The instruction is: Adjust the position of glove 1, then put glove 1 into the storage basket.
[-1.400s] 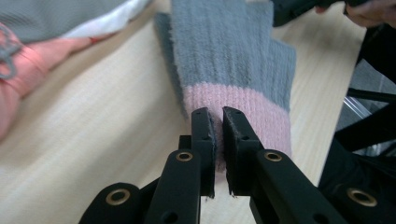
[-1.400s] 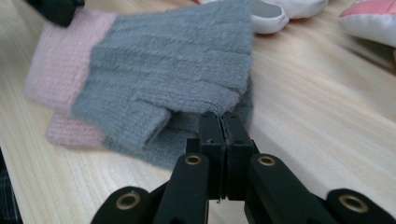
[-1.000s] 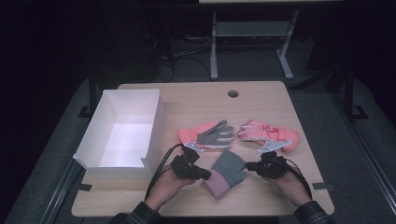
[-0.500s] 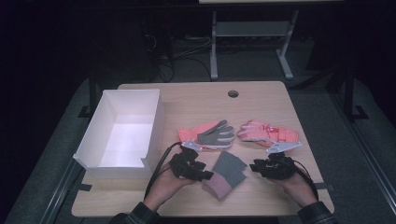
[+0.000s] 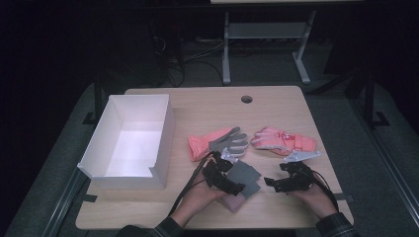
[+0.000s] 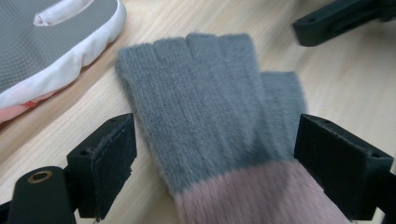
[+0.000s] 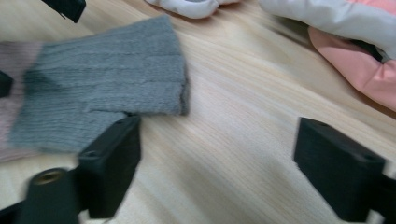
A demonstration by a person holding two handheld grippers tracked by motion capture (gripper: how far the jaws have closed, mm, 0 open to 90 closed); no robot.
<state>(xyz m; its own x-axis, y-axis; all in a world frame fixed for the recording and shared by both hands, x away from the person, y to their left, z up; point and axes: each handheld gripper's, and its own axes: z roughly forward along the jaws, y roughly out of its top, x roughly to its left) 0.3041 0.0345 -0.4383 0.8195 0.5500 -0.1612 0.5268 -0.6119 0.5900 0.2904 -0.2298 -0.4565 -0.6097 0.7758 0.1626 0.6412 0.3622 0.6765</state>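
Pale wood table [image 5: 276,108] with a round hole [image 5: 246,99] near the far edge, dark room beyond, grey floor, a metal stand [image 5: 264,37] behind. White box [image 5: 129,140] at left. Grey mitten [image 5: 243,177] near the front edge, lying flat between wide jaws of left gripper [image 5: 228,174], untouched; right gripper [image 5: 277,183] just beside, jaws just opened wide, bare wood between. Two pink gloves [image 5: 217,143] [image 5: 281,140] farther back

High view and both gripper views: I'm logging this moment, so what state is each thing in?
Grey knit glove: flat on the table, pink cuff toward the person, lying between open jaws, unheld.
Left gripper: open, jaws just opened.
Right gripper: open over bare wood, jaws just opened.
White box: open-topped, empty.
Two pink ski gloves: lying flat, untouched.
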